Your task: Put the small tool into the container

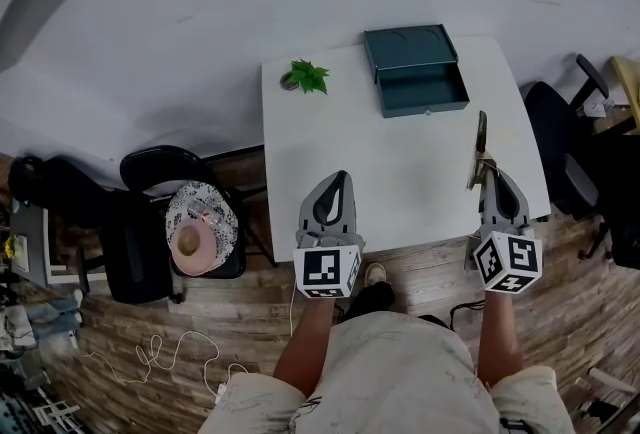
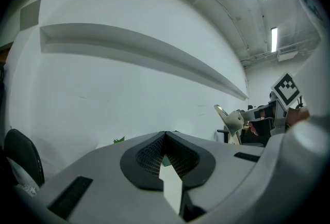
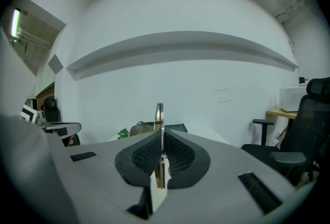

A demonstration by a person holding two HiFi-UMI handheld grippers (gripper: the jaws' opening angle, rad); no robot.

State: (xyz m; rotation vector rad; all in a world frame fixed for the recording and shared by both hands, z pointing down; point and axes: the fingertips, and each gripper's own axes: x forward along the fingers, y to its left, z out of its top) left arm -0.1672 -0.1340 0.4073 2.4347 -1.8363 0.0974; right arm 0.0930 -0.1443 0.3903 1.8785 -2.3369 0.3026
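Blade toward 12 o'clock, the small tool (image 1: pixel 480 144) is pinched by the right tongs (image 1: pixel 487 174) over the 4 o'clock edge of the table (image 1: pixel 400 182). The open green container (image 1: pixel 415 72) sits at 1 o'clock, well apart from it. The left tongs (image 1: pixel 338 180), at 7 o'clock, are pressed together, empty.

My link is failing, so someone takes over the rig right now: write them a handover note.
The left tongs are shut and empty, over the near part of the table. The right tongs are shut on the small tool, its blade pointing ahead. The container stands open at the table's far side, apart from both. Done: tool gripped. Left: carry it to the container and release it inside.
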